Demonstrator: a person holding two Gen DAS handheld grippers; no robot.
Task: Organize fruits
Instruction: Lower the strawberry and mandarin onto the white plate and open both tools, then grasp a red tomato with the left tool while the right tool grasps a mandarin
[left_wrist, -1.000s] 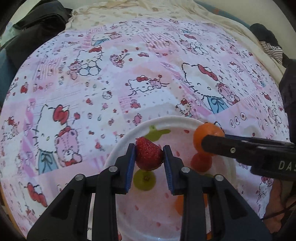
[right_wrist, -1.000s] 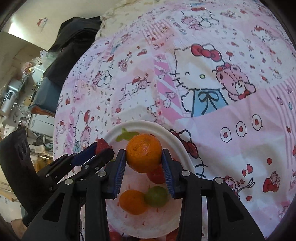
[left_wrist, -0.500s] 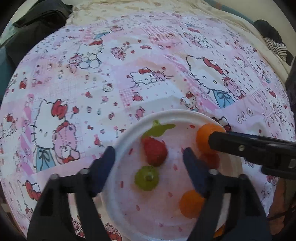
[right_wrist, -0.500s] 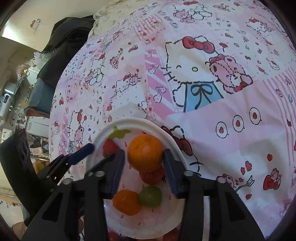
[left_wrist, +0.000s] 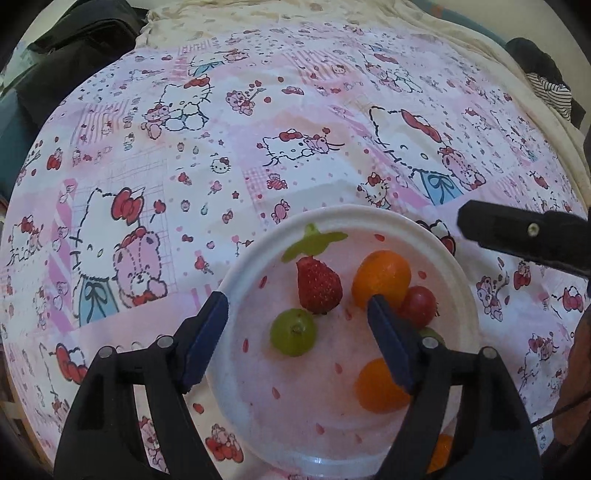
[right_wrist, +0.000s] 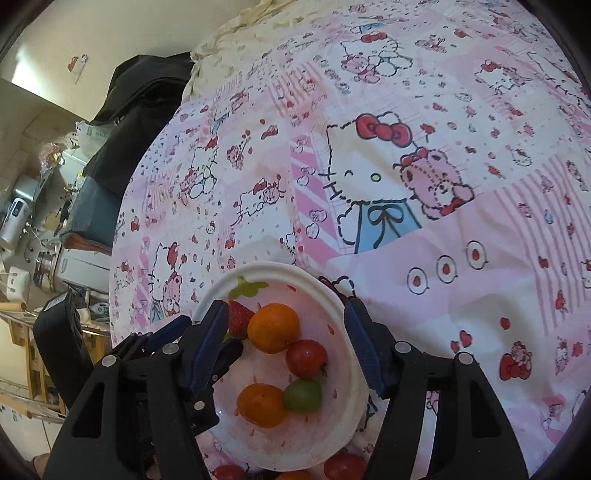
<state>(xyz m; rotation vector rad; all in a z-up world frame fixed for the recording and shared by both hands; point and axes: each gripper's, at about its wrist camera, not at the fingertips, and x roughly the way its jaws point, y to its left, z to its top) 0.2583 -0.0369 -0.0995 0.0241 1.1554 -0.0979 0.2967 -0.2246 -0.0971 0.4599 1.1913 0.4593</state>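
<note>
Item: white plate (left_wrist: 458, 280), printed with a green leaf mark and red drops, lay on a pink cartoon-cat bedsheet (left_wrist: 221, 147) spread over a bed.

Contents of the plate: one strawberry (left_wrist: 318, 286) just under the leaf mark; one green grape (left_wrist: 293, 332) touching the strawberry's tip; one orange (left_wrist: 382, 275) beside the strawberry; one red fruit (left_wrist: 419, 306) touching that orange; a second orange (right_wrist: 262, 405) near the plate's close edge, touching a second green grape (right_wrist: 303, 395).

Left gripper (left_wrist: 297, 338): above the plate, fingers (left_wrist: 205, 338) released and spread wide, nothing grasped.

Right gripper (right_wrist: 282, 349): above the plate, fingers (right_wrist: 364, 354) opening, the first orange between them but untouched.

More red and orange fruit lay off the plate's near edge, partly hidden.
</note>
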